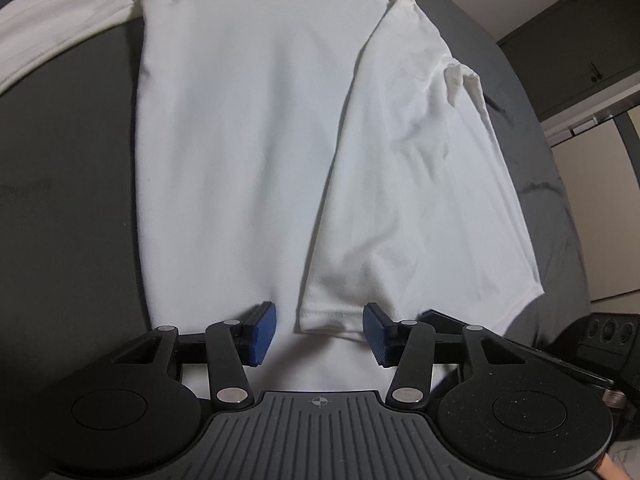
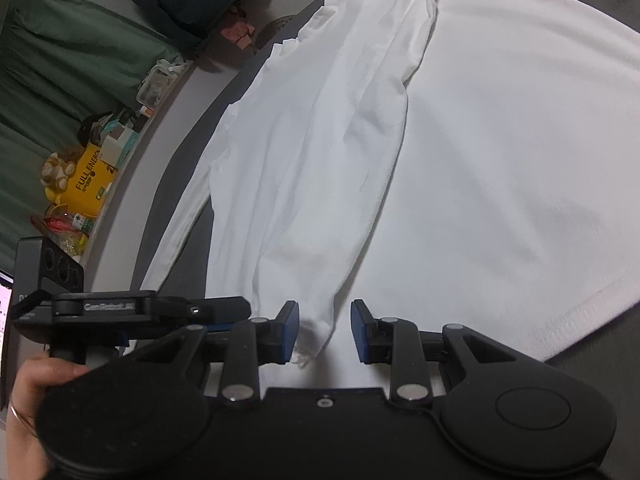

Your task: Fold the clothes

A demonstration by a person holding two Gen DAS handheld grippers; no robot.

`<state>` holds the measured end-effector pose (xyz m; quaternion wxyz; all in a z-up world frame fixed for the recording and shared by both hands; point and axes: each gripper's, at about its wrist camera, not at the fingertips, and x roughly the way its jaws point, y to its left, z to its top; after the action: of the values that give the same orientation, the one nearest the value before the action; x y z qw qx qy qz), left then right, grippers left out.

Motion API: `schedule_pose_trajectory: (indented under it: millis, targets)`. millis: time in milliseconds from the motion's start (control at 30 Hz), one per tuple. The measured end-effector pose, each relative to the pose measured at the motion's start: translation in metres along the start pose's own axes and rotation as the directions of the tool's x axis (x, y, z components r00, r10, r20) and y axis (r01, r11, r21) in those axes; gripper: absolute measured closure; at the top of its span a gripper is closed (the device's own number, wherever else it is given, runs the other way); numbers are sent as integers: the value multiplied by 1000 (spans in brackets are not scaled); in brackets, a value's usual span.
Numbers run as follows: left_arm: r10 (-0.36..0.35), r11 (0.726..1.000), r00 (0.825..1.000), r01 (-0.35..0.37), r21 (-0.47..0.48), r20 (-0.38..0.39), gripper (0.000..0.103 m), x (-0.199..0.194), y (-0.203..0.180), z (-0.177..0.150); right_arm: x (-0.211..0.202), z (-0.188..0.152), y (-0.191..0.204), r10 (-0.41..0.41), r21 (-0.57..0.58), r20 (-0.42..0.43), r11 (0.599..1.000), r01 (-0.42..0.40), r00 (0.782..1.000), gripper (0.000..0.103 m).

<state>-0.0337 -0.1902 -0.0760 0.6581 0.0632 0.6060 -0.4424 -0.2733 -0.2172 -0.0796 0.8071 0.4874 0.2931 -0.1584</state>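
White shirt spread on grey surface, one sleeve folded in. Both claws, left & right, gaping, empty; cuff bracketed. Mid-fold judged; other sleeve pending.

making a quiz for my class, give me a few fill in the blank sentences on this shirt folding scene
1. The long-sleeved shirt spread on the dark grey surface is ____ in colour.
2. The left gripper has its jaws ____, with nothing clamped.
3. The pads of the right gripper are ____ in colour.
4. One sleeve lies folded over the shirt's ____.

Missing words: white; open; blue; body
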Motion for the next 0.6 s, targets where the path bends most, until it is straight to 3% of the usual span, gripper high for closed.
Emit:
schedule_pose_trajectory:
  millis: [133,233,267,400,433,500,600]
  targets:
    - [5,1000,1000,-5,15,8,89,2,-3,-1,1,1,0,6,1,0,1000,-6,1000,75]
    - [3,999,1000,-3,35,14,93,2,-6,-2,4,1,0,12,7,-4,1000,-12,1000,75]
    - [5,999,1000,-5,44,15,101,2,-7,-3,5,1,-1,15,10,-7,1000,-14,1000,75]
    - [17,998,999,-20,65,38,102,-3,-8,-2,13,0,-5,48,44,-31,998,-47,998,76]
    - [21,997,999,-25,70,45,102,-5,-8,-2,14,-1,-6,55,47,-33,997,-53,998,79]
    - [29,996,998,-34,78,59,102,-9,-8,-1,17,-1,-6,56,43,-37,998,-55,998,95]
    - [24,997,998,-28,70,52,102,-10,-4,0,14,-1,-6,51,47,-30,998,-50,998,97]
